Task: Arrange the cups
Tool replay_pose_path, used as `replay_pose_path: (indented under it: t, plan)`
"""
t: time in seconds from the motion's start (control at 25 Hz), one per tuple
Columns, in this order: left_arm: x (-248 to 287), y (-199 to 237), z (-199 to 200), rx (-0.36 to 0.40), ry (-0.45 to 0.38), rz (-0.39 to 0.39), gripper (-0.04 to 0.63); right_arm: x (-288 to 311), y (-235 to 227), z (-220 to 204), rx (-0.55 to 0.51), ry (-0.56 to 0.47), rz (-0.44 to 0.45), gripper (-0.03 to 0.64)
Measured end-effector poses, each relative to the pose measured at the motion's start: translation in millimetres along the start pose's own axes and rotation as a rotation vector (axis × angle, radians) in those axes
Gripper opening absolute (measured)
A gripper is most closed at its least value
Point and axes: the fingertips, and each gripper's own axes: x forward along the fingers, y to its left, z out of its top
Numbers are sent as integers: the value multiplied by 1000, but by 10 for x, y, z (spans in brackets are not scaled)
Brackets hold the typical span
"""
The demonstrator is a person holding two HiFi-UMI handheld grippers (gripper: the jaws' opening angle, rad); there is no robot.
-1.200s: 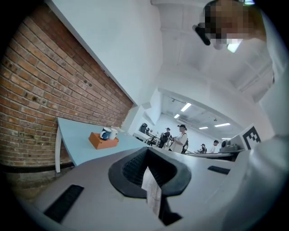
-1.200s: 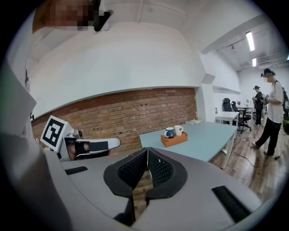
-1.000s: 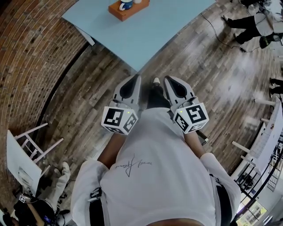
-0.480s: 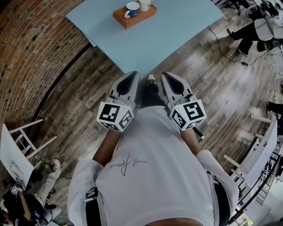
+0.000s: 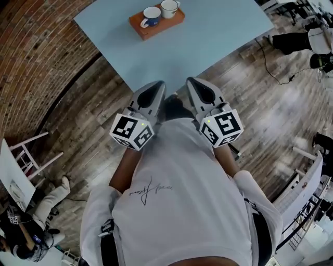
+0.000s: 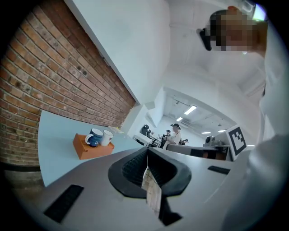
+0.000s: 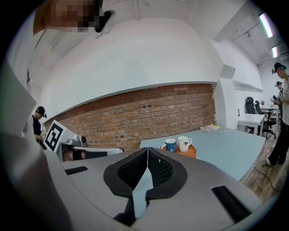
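A: The left gripper (image 5: 157, 86), how are its jaws standing?
B: In the left gripper view they are pressing flat together, with nothing between them. The gripper is pointing toward the light blue table (image 5: 218, 36).

A: And the right gripper (image 5: 191, 82)?
B: Its jaws are meeting at the tips as well, and they are gripping nothing. Both grippers are hanging side by side in front of the person's white shirt (image 5: 182, 197), above the wooden floor (image 5: 250, 104), with their tips near the table's near corner.

A: Where are the cups sitting?
B: Both are standing upright on an orange block (image 5: 161, 25), far back on the table and well apart from the grippers. The blue cup (image 5: 151, 16) is sitting on the block's left end with its handle pointing left. The white cup (image 5: 169, 8) is sitting just beside it on the right, with its handle pointing right. Whether the two are touching, I cannot tell.

A: What is lying around the table?
B: A brick wall (image 5: 36, 57) is running along the left, and a white chair (image 5: 21, 171) is standing on the floor at the near left.
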Motion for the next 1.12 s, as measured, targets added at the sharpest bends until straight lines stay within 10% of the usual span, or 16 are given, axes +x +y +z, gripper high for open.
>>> replay_pose_path:
  t: [1.12]
  plan:
    - [1118,362,441,120,-164,335,9,839,-1072,225,6,57,403,21]
